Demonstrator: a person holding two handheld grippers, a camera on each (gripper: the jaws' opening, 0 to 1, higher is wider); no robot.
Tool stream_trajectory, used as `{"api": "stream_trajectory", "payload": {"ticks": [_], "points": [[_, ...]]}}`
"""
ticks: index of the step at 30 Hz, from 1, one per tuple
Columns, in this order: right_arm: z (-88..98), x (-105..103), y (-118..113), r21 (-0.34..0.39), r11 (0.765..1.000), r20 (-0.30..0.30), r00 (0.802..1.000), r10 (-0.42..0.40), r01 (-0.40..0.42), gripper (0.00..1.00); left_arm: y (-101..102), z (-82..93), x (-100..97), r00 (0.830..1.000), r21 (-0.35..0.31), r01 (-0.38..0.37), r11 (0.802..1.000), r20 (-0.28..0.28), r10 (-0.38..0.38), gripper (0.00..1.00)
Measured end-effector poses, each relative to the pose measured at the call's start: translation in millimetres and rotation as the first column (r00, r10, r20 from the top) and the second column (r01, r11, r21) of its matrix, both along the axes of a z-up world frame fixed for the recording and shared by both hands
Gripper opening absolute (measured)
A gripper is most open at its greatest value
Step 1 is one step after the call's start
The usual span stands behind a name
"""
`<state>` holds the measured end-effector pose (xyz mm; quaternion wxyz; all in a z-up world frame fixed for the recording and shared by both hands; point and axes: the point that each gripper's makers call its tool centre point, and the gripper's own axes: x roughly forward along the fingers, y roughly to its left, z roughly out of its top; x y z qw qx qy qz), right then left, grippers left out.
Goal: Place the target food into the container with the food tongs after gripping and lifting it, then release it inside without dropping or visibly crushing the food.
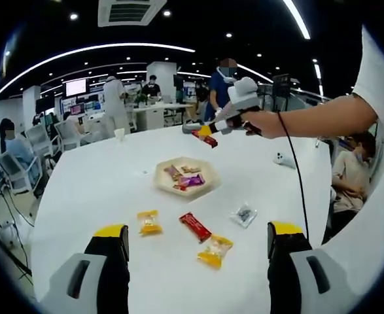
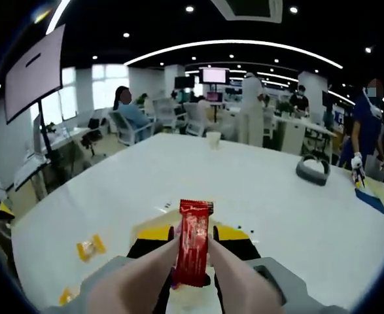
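Observation:
A pale wooden tray (image 1: pixel 162 186) sits mid-table with several wrapped snacks in it. Past the tray, a person's hand holds my right gripper (image 1: pixel 208 134) up in the air, shut on a red snack packet (image 1: pixel 205 138). In the right gripper view the same red packet (image 2: pixel 195 216) stands upright, pinched between the two pinkish tong fingers (image 2: pixel 149 268) of my right gripper (image 2: pixel 193 239). My left gripper (image 1: pixel 198 232) is open wide and low over the table's near side, holding nothing.
Loose on the table near the tray lie a yellow packet (image 1: pixel 148 222), a red bar (image 1: pixel 195 227), another yellow packet (image 1: pixel 215 251) and a clear packet (image 1: pixel 244 214). A paper cup (image 2: pixel 213 139) and a grey round object (image 2: pixel 313 169) stand farther off. People and desks surround the table.

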<state>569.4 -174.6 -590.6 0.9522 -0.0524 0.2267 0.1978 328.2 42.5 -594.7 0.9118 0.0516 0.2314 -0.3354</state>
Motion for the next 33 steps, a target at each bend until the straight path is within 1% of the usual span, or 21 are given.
{"api": "stream_trajectory", "payload": {"ticks": [6,9,14,19,24,30,32,33], "points": [[-1.5,22.1,3.1,0.01,1.0,-0.015,1.0,0.006,-0.006,0.23,8.4,-2.6,0.0,0.999,0.006,-0.031,0.999,-0.012,0.031,0.87],[0.3,25.8,7.0,0.003,1.0,-0.012,1.0,0.02,-0.02,0.23,11.0,-3.6,-0.4,0.999,0.01,-0.041,0.999,-0.015,0.041,0.87],[-4.1,25.6,9.5,0.002,0.999,-0.022,0.999,0.032,-0.032,0.23,12.5,-2.4,0.9,0.998,0.007,-0.054,0.999,-0.013,0.054,0.87],[-7.0,24.1,7.2,-0.001,1.0,-0.028,0.999,0.029,-0.029,0.23,13.0,-4.8,-0.3,0.998,0.007,-0.062,0.998,-0.019,0.062,0.87],[-13.7,22.3,4.7,-0.007,1.0,-0.045,0.999,0.026,-0.026,0.23,12.9,-6.2,-1.5,0.998,0.01,-0.064,0.998,-0.022,0.064,0.87],[-26.0,20.3,3.3,0.01,1.0,-0.062,0.998,0.018,-0.017,0.25,15.6,-7.3,-3.1,0.997,0.016,-0.071,0.997,-0.027,0.072,0.87],[-30.8,17.5,6.9,0.039,0.999,-0.097,0.995,0.032,-0.028,0.26,16.7,-7.3,-3.0,0.997,0.016,-0.074,0.997,-0.026,0.074,0.87],[-30.3,17.2,6.1,0.024,0.999,-0.081,0.996,0.028,-0.026,0.26,17.0,-7.6,-3.1,0.997,0.017,-0.074,0.997,-0.028,0.075,0.87]]}}
